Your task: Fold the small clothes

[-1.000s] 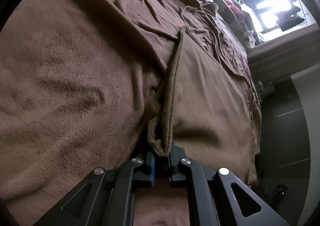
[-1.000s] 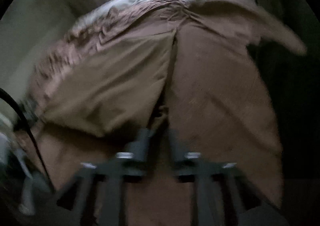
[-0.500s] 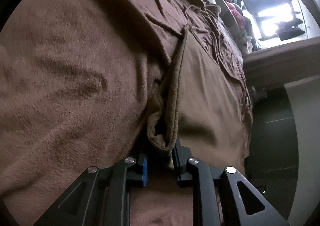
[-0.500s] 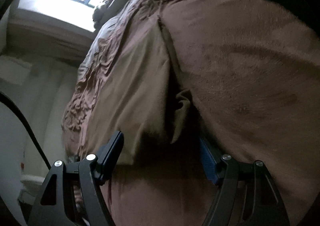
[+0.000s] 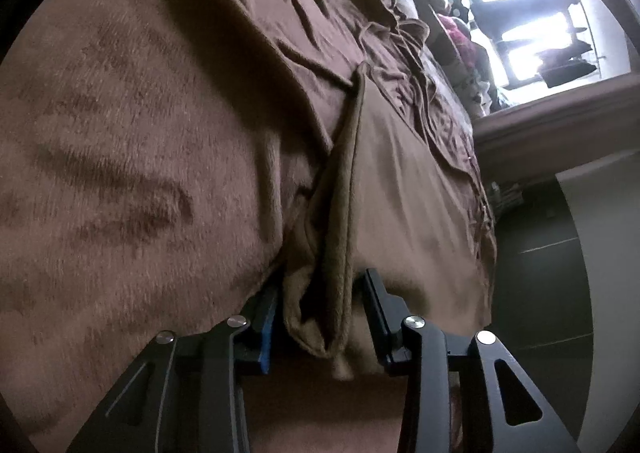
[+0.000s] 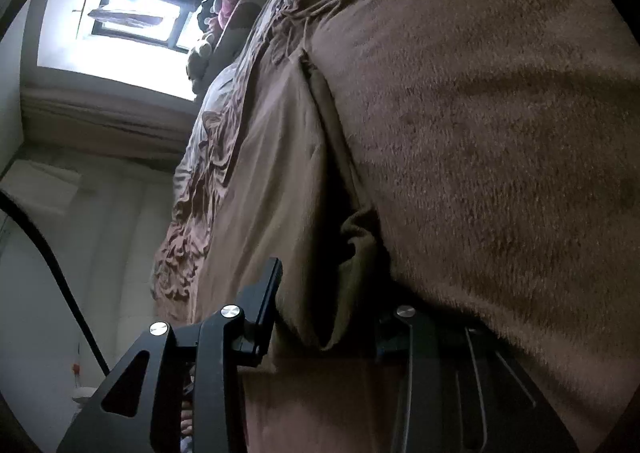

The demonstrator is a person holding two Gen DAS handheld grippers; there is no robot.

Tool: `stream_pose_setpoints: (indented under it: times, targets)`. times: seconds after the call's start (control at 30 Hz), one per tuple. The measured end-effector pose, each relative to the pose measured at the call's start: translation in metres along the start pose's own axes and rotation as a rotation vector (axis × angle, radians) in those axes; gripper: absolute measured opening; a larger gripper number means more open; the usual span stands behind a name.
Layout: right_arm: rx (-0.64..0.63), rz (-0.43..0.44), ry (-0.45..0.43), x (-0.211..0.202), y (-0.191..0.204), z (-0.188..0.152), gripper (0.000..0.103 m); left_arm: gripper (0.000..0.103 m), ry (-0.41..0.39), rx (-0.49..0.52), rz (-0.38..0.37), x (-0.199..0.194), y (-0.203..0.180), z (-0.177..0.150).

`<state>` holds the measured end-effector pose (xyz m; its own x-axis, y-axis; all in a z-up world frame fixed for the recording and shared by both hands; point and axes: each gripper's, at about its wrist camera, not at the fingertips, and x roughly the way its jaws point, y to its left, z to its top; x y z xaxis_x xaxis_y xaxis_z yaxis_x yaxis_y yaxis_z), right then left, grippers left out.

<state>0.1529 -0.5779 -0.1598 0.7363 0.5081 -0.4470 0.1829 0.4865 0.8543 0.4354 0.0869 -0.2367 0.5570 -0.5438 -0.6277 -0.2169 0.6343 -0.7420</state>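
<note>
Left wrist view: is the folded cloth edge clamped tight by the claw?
No: the opening left claw shows gaps between the cloth edge and its pads.

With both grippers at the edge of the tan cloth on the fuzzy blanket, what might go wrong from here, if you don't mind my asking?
1. The left gripper is opening around the bunched corner of the tan cloth, so the fold may slump or spring open.
2. The right gripper is closing beside the brown blanket, which overhangs one finger; it may pinch blanket along with cloth.
3. The cloth's edge is rumpled there, so creases could get folded in.
</note>
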Motion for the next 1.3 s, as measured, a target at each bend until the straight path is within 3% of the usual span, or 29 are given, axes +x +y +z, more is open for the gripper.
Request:
stream_pose_setpoints:
  times: [0.07, 0.17, 0.33, 0.53, 0.67, 1.3]
  targets:
    - [0.015, -0.012, -0.010, -0.003, -0.004, -0.001, 0.004, 0.024, -0.001, 0.011, 0.017, 0.001, 0.000, 0.001]
    - [0.046, 0.000, -0.033, -0.009, -0.006, -0.004, 0.003, 0.014, 0.007, 0.078, 0.052, 0.006, -0.008, 0.003]
    - [0.046, -0.007, -0.048, -0.016, 0.002, -0.012, 0.002, 0.009, -0.009, 0.057, 0.058, -0.003, -0.013, 0.006]
    - [0.046, -0.003, -0.053, -0.026, 0.016, -0.014, 0.002, 0.008, -0.022, 0.056, 0.014, -0.026, -0.030, 0.010]
    - [0.059, -0.033, -0.033, -0.028, 0.026, -0.020, 0.002, 0.008, -0.021, 0.058, 0.033, -0.041, -0.035, 0.009]
    - [0.011, -0.082, 0.067, -0.067, 0.050, -0.034, 0.002, 0.008, -0.012, 0.005, 0.033, -0.110, -0.008, -0.047]
